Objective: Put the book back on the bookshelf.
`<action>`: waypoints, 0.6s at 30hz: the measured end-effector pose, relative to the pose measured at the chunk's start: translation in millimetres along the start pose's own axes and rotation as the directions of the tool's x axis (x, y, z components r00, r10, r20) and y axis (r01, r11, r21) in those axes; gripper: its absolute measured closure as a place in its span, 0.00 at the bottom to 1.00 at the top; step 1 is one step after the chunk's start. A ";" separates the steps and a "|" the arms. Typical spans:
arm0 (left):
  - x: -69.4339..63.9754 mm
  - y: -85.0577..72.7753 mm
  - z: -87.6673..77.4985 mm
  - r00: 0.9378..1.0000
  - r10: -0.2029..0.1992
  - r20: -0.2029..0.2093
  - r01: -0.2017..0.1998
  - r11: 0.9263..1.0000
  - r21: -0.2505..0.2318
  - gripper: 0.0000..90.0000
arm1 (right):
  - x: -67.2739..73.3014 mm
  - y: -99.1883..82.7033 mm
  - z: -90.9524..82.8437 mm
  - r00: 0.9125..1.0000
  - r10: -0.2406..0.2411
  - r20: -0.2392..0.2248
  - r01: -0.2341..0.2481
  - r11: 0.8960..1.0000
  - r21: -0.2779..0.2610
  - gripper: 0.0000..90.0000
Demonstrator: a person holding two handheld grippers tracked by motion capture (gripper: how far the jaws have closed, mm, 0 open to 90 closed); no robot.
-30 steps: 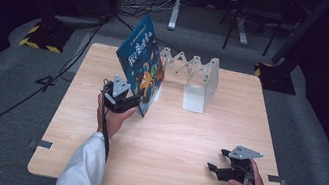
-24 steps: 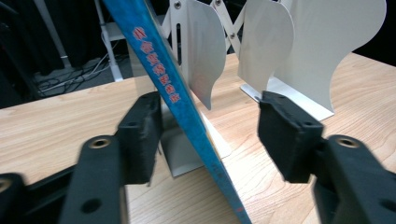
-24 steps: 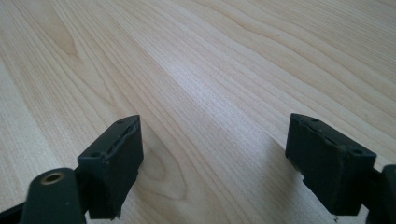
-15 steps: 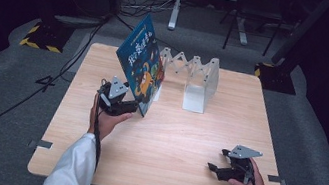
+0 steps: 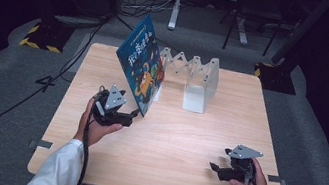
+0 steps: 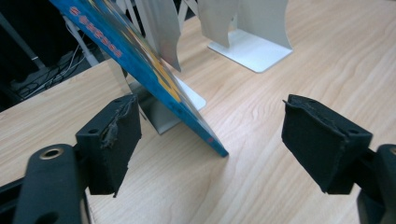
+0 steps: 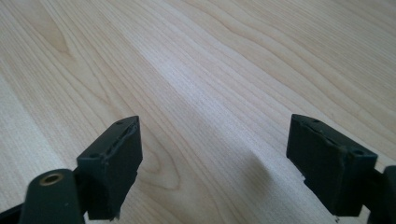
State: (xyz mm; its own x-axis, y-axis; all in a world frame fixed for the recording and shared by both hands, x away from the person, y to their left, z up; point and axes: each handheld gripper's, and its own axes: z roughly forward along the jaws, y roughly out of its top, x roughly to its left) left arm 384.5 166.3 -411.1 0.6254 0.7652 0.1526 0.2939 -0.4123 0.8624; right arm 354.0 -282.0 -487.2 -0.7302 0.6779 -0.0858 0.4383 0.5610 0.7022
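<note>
Left gripper (image 5: 134, 114) sits just off the lower corner of the blue picture book (image 5: 141, 63), and I read its jaws as apart: they have just been opening, and in the left gripper view the book's (image 6: 140, 60) bottom corner lies between the two black pads (image 6: 114, 140) without either one pressing on it. I see that corner resting on the wooden table (image 5: 179, 140), while the book itself leans back, tilted, against the near end of the white metal book rack (image 5: 191, 74), whose folded dividers stand in a row behind it. From above, the book stands on the table's far left part, cover facing my side. The left hand (image 5: 93, 126) holds its gripper close in front of the book, near the table top.

On the other side I have the right gripper (image 5: 216, 168) low over the table's near right corner, well apart from the book and rack. Its jaws stand wide too, with bare wood (image 7: 210, 93) between them in the right gripper view
</note>
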 end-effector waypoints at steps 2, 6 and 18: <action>-3.0 -1.4 -3.3 1.000 0.027 0.003 -0.027 1.000 0.012 0.22 | 1.1 1.3 -1.7 1.000 -0.010 0.004 0.010 1.000 0.003 0.21; -8.0 -4.9 -9.1 0.997 0.068 0.022 -0.069 0.996 0.047 0.21 | 2.8 4.1 -5.3 1.000 -0.025 0.018 0.025 1.000 0.007 0.21; -17.2 -25.4 -23.7 0.988 0.148 0.032 -0.151 0.979 0.136 0.20 | 2.8 -0.6 -12.1 0.998 -0.045 0.050 0.043 0.998 0.037 0.21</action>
State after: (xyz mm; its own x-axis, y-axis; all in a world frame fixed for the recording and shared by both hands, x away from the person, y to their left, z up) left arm 349.1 175.4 -424.2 0.6847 0.6795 0.2636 0.2912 -0.5866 0.7557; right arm 345.4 -286.2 -479.3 -0.7223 0.6746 -0.1522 0.4253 0.6068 0.6715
